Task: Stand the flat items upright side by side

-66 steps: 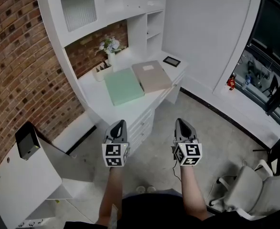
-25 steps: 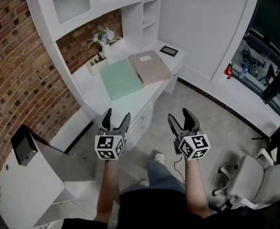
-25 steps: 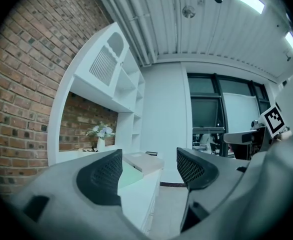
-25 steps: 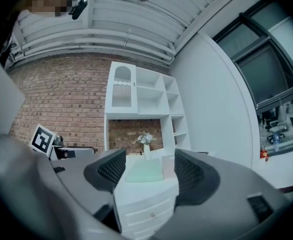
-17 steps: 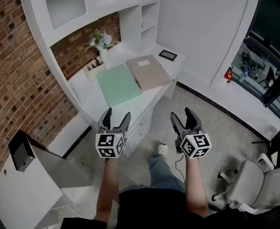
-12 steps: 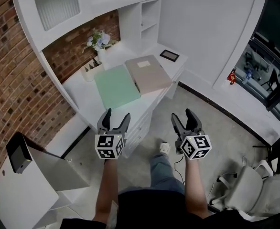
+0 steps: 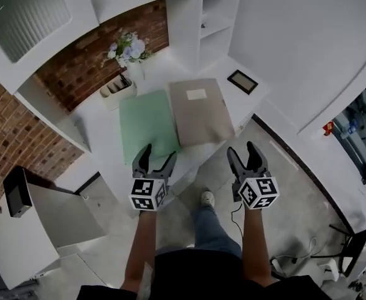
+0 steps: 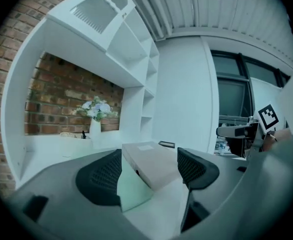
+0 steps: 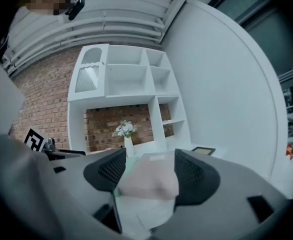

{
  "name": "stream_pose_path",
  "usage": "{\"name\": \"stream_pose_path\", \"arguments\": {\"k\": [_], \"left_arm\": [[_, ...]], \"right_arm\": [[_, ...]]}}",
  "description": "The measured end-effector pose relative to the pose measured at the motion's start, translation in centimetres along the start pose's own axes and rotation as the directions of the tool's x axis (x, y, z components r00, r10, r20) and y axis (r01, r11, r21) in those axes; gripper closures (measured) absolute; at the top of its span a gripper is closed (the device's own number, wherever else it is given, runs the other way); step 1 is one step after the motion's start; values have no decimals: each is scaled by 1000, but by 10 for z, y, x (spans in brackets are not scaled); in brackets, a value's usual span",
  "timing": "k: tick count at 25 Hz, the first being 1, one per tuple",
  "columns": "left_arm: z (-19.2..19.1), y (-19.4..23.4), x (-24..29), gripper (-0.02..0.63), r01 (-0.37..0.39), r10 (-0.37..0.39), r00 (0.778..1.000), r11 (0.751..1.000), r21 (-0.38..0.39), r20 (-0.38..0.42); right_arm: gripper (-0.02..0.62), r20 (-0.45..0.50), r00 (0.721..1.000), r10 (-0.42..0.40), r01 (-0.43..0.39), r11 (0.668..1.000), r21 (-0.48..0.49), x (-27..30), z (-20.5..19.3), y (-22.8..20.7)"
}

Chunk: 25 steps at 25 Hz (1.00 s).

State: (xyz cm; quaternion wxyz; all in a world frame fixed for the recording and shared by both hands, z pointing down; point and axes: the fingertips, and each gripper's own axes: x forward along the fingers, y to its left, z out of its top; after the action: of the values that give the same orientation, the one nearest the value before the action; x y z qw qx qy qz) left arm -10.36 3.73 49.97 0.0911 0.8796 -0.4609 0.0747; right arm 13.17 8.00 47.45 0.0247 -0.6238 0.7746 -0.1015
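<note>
White laminate forms the desk (image 7: 100, 129) and the shelf unit above it; rough red brick shows behind. Two flat rectangular items lie face-up on the desk, not yet stood upright.

1. Green folder (image 7: 147, 125): thin, matt, smooth, on the left.
2. Beige box file (image 7: 202, 110): thicker, with a white label near its far end and a dark finger hole in the spine that faces the green folder. The long edges of the two items meet; whether one overlaps the other cannot be told.

Both near ends reach close to the front edge of the desk. Bare desk surface lies left of the green folder. Behind the items stand a white vase of flowers (image 7: 128, 49) and a white pen holder (image 7: 115, 91); a dark-framed tablet (image 7: 242, 81) lies at the far right corner.

Left gripper (image 7: 157, 155): ribbed black pads spread, nothing between them, held off the front edge of the desk, clear of the folder. Right gripper (image 7: 243, 150): pads likewise spread and empty, short of the box file.
</note>
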Motion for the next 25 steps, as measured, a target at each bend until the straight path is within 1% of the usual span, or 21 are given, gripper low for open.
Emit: {"name": "stream_pose_path", "arguments": {"k": [3,5,9,15,20,25], "left_arm": [[4,-1,47,285,-45,45,999,999,-25,-17],[5,-1,73,285,-73,72,997,997,-40,-36],[3,-4,109,285,-116,112,990,992,-49,-82],[4,-1,140,285,-153,145,981,986,-59,-129],[7,4,162,285,-154,144,976,987,-47,-165],[5,14,189,285,-139,124,966,989,-54,-226]], "right_arm": [[313,-39,998,51,-51,999,-15,49,9,-41],[313,-58,995,80,-81,997,-7,79,15,-65],[313,-84,988,128,-127,992,9,120,21,-94],[313,-114,977,178,-176,984,29,153,19,-109],[313,-136,971,195,-191,981,41,167,17,-117],[313,-160,966,205,-200,979,45,188,20,-124]]}}
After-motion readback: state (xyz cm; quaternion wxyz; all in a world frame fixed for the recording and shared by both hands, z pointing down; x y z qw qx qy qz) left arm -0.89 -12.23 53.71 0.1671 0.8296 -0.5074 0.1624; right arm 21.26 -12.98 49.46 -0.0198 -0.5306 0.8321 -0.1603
